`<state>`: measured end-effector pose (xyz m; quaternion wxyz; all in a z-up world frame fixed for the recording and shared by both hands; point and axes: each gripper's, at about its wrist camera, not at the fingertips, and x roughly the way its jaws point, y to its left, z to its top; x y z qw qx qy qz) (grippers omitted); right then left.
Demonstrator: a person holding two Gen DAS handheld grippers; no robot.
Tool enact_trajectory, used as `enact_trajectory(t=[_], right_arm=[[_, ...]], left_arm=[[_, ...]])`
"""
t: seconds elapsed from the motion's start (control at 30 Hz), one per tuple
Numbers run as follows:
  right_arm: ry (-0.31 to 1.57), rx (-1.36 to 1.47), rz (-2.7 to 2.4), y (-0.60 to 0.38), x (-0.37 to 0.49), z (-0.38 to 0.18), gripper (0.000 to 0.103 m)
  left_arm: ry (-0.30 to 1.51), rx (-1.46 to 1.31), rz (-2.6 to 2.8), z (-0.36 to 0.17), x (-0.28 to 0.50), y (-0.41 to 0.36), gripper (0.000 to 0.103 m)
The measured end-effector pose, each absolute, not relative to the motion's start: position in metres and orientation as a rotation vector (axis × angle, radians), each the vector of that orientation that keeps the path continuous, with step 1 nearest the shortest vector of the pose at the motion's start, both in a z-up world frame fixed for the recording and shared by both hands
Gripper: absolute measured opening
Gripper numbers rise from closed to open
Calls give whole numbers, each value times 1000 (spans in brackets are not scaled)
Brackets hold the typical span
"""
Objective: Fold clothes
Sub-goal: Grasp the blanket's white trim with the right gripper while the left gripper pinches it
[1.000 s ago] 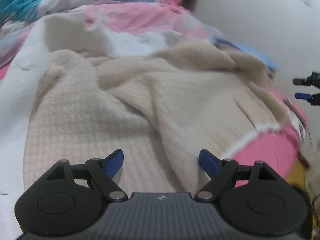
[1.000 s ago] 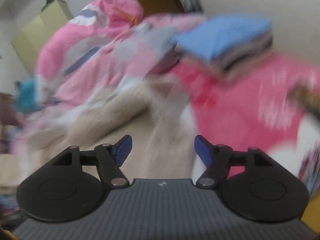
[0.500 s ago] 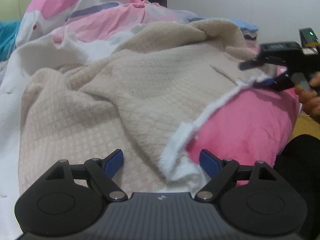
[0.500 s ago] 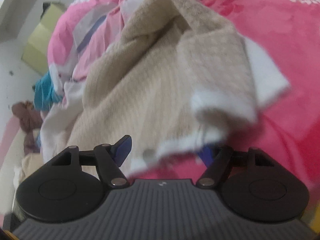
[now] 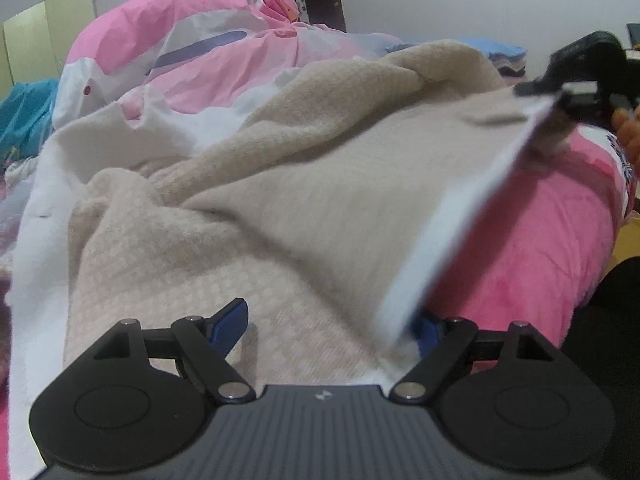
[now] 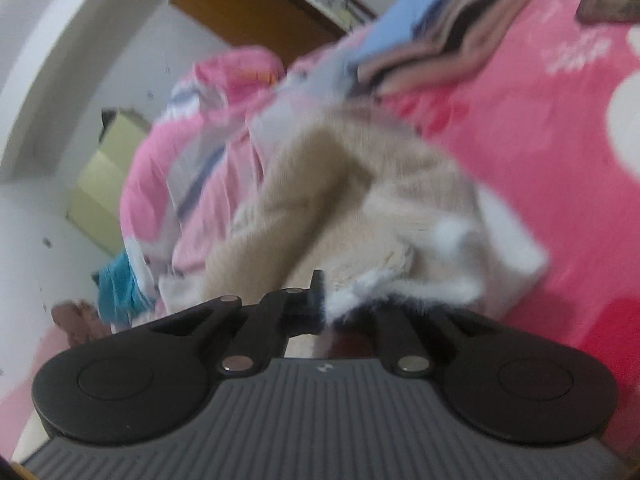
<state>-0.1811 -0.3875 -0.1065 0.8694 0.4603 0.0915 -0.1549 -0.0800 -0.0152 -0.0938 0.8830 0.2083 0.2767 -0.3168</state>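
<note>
I see a beige waffle-knit garment (image 5: 280, 216) with a fuzzy white hem (image 5: 460, 232) lying rumpled on the pink bed (image 5: 532, 248); my right gripper (image 6: 322, 300) is clamped on that hem, pulling it taut; my left gripper (image 5: 326, 326) gapes wide over the knit, gripping nothing; a crumpled pink quilt (image 5: 192, 52) and folded stack (image 6: 436, 40) lie behind.

garment (image 5: 304, 216): beige waffle knit, white trim | bedsheet (image 5: 540, 248): pink | quilt (image 5: 180, 52): pink, white, grey patches
</note>
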Motion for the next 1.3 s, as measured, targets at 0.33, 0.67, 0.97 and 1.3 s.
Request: enact_trajectory(t=[0.33,0.67,0.97,1.3], right_arm=[[175,1051,-429,-424,-197,-126,1],[324,997,-324,-397,-183,-128,5],[289,910,-333,-391,-203,-100,1],[621,729,-354,-372,-216,-102,29]], left_arm=[[556,466,-648,-89,-95,10,83],[601,367,-692,-91,-88,27,9],[604,226,-819,-42,-95,85,8],[821,205,-887,-53,-84,117,38]])
